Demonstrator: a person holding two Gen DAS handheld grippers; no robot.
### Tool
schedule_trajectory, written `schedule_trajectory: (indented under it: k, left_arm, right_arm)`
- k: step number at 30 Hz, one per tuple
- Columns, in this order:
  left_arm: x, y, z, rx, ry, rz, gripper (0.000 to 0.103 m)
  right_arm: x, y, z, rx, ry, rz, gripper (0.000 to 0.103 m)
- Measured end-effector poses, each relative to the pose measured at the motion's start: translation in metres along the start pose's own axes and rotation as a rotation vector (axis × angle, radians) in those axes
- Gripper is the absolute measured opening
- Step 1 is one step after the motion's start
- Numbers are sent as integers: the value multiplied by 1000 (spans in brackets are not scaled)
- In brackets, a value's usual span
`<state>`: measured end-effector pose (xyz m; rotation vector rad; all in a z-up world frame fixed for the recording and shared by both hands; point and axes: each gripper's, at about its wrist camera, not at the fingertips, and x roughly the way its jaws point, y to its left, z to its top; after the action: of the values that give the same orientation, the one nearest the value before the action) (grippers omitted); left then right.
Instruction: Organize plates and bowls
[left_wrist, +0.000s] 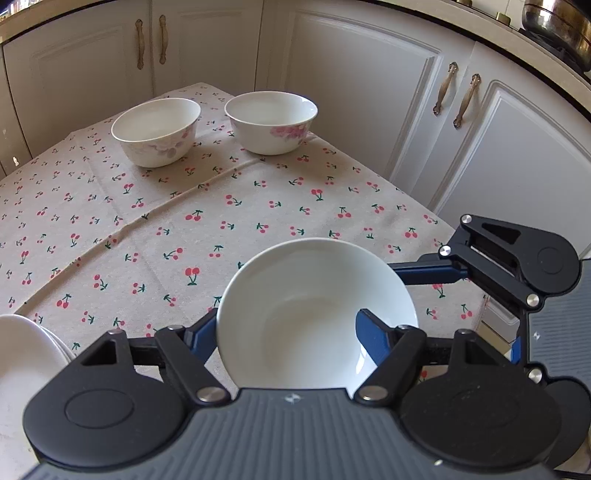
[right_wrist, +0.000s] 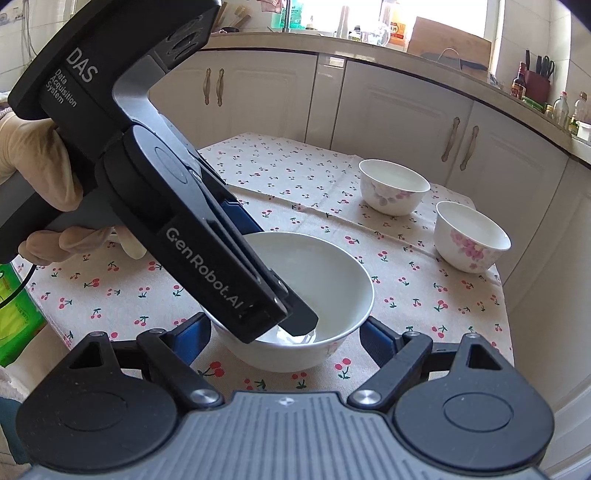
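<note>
Bowl (left_wrist: 314, 314) first: the plain white one sits low centre of the left wrist view, and my left gripper (left_wrist: 288, 332) is clamped across its wall, one blue pad outside on the left, the other inside the rim on the right. It seems tipped toward the camera, so I reckon it's just off the cherry-print tablecloth (left_wrist: 147, 229), though I can't swear to that. In the right wrist view my right gripper (right_wrist: 286, 338) hangs with its jaws apart, straddling the same bowl without squeezing anything.

Left edge of the left view shows what I take for a stack of plates (left_wrist: 26, 350), partly cut off. Further back, two flowered bowls (left_wrist: 157, 129) stand side by side near the table's far edge, cabinets (left_wrist: 362, 92) behind.

Worries: a one-wall pinch on glazed china can slip or swing, and the right claw is close enough to knock it. Nesting it too hard could chip a rim.
</note>
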<state>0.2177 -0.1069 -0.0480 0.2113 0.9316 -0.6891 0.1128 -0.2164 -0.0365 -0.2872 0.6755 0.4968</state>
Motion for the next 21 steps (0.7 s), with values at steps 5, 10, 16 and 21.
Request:
schedule_trajectory:
  k: [5, 10, 16, 21]
  left_arm:
    - [3, 0, -1, -5, 1, -7, 76]
    - [2, -2, -2, 6, -10, -19, 85]
    - [0, -4, -1, 24, -28, 19, 94]
    - [-5, 2, -1, 2, -40, 31, 95]
  right_arm:
    - [1, -1, -2, 8, 12, 4, 90]
    - [4, -3, -5, 22, 18, 12, 92]
    - [-2, -7, -4, 34, -11, 29, 103]
    - [-3, -8, -7, 41, -6, 24, 103]
